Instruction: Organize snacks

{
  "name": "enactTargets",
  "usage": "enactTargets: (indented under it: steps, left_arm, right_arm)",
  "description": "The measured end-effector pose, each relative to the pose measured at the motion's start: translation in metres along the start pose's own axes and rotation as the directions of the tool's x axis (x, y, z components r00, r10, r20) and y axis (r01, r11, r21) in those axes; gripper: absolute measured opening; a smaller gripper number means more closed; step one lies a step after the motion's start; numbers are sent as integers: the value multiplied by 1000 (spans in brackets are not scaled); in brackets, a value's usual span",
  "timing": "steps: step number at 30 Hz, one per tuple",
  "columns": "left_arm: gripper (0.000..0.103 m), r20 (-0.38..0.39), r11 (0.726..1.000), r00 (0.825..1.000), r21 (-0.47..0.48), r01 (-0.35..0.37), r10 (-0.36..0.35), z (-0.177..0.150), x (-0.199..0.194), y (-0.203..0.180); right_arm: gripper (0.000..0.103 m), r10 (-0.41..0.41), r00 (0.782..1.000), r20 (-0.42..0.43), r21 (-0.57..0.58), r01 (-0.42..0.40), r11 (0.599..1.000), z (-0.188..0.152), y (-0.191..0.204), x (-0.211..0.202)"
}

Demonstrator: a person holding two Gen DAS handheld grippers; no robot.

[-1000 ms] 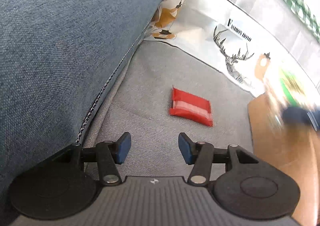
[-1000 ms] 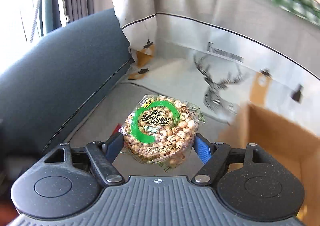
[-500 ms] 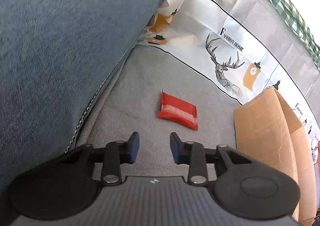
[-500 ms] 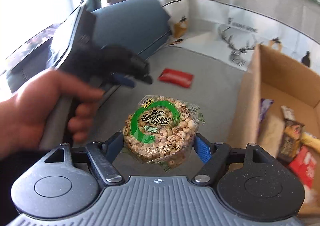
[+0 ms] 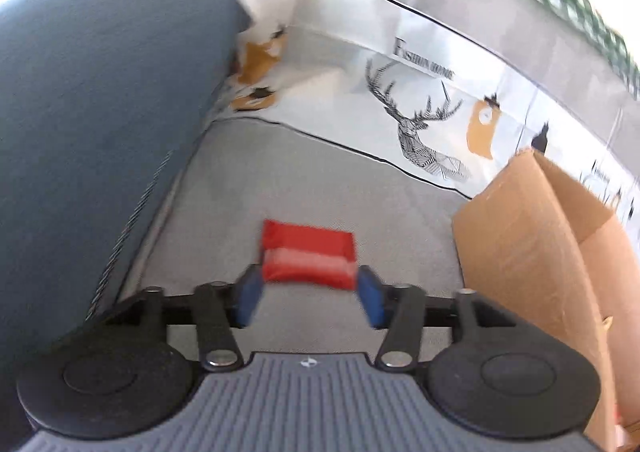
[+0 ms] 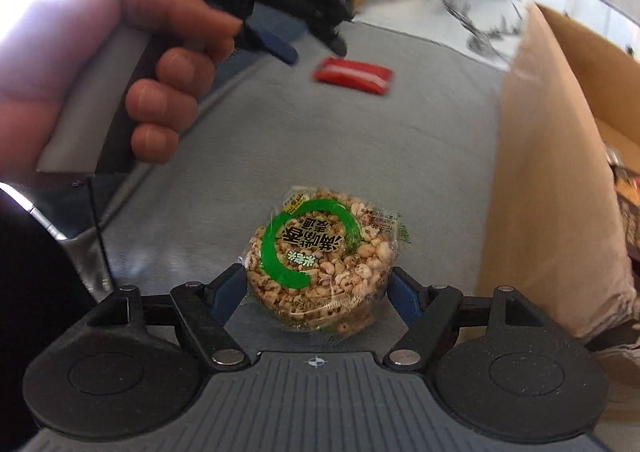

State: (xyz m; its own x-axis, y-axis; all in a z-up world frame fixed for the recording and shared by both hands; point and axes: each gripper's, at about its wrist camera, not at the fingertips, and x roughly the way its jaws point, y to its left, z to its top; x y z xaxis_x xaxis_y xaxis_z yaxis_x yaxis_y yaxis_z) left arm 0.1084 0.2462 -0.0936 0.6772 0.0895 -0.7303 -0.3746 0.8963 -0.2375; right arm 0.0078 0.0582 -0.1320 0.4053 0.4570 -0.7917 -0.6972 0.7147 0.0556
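Two tools over a grey sofa seat (image 5: 328,188), right tool (image 6: 316,288) clamped on a round puffed rice cake (image 6: 320,256), left tool (image 5: 310,294) opening, nothing gripped, red packet (image 5: 308,254) lying just ahead, cardboard box (image 5: 528,236) on the right.

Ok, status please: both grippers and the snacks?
Right gripper shut on puffed-grain pack. Left gripper opening, approaching red packet, not gripped. Box beside; nothing blocking.

Left tongs (image 5: 309,294): jaws opening, blue pads flanking a red snack packet (image 5: 308,259) on grey sofa seat (image 5: 320,188). Blue-grey cushion (image 5: 100,92) at seat's left edge; cardboard box (image 5: 532,236) at right; deer-print cover (image 5: 420,120) along back.
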Motion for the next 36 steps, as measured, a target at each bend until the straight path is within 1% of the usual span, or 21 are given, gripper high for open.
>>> enactTargets:
  steps: [1, 4, 6, 8, 11, 13, 14, 17, 18, 20, 21, 23, 24, 27, 30, 32, 33, 34, 35, 36]
  left_arm:
    - [74, -4, 1000, 1000, 14, -14, 14, 3, 6, -7]
    - [80, -18, 998, 998, 22, -54, 54, 9, 25, -22]
    - [84, -38, 993, 993, 29, -111, 112, 12, 38, -30]
    - [85, -57, 987, 986, 44, -157, 160, 13, 49, -36]
    - [85, -97, 983, 980, 75, -167, 174, 12, 62, -41]
    - [85, -96, 973, 972, 112, -204, 215, 11, 67, -45]
    - [85, -96, 970, 969, 114, -214, 226, 11, 68, -45]
    - [84, -96, 969, 968, 113, -219, 230, 10, 70, -45]
    - [80, -98, 965, 965, 126, -230, 243, 9, 73, -46]
    - [70, -85, 955, 961, 160, -249, 264, 8, 73, -49]
    - [62, -76, 954, 962, 171, -246, 262, 8, 71, -49]
    - [42, -64, 949, 960, 181, -256, 271, 9, 68, -49]
    - [26, -59, 946, 958, 186, -265, 280, 10, 66, -48]
    - [12, -64, 960, 966, 146, -240, 251, 14, 58, -41]
    - [12, -68, 967, 970, 121, -222, 231, 16, 48, -34]
    - [13, -67, 976, 977, 92, -197, 203, 18, 41, -28]
    - [16, -64, 979, 979, 76, -188, 193, 19, 38, -24]
    - [24, -60, 981, 980, 63, -184, 188, 20, 35, -21]
    - [28, -55, 982, 981, 51, -183, 186, 20, 33, -18]
    - [36, -54, 983, 982, 36, -181, 183, 21, 32, -16]
  right_arm:
    - [78, 12, 1000, -5, 10, -12, 1000, 0, -2, 0]
    - [79, 14, 1000, -18, 8, -14, 1000, -1, -2, 3]
    - [82, 24, 999, -33, 13, -24, 1000, -1, -1, 5]
    - [84, 35, 998, -44, 23, -34, 999, 0, -3, 8]
    - [85, 52, 997, -56, 40, -50, 998, 3, -7, 12]
    - [86, 60, 996, -61, 49, -57, 997, 4, -7, 14]
    - [87, 61, 996, -62, 50, -58, 997, 4, -7, 14]
    - [88, 60, 996, -64, 47, -57, 997, 6, -8, 16]
    - [87, 58, 996, -64, 42, -56, 998, 7, -8, 16]
    - [86, 54, 997, -61, 34, -52, 998, 6, -7, 16]
    - [83, 53, 997, -58, 34, -51, 998, 5, -6, 17]
    - [81, 51, 997, -50, 29, -49, 998, 3, -6, 15]
    - [79, 50, 998, -47, 27, -49, 998, 2, -6, 13]
    - [77, 46, 998, -36, 21, -45, 999, 3, -5, 10]
    - [77, 33, 999, -26, 5, -33, 999, 3, 0, 7]
    - [77, 33, 999, -21, 1, -33, 999, 3, 2, 7]
    - [77, 31, 999, -20, 2, -31, 1000, 3, 3, 7]
    - [77, 28, 999, -19, 5, -28, 1000, 3, 3, 6]
    - [77, 26, 1000, -15, 9, -26, 1000, 2, 3, 5]
    - [77, 27, 1000, -5, 14, -27, 1000, 2, 3, 4]
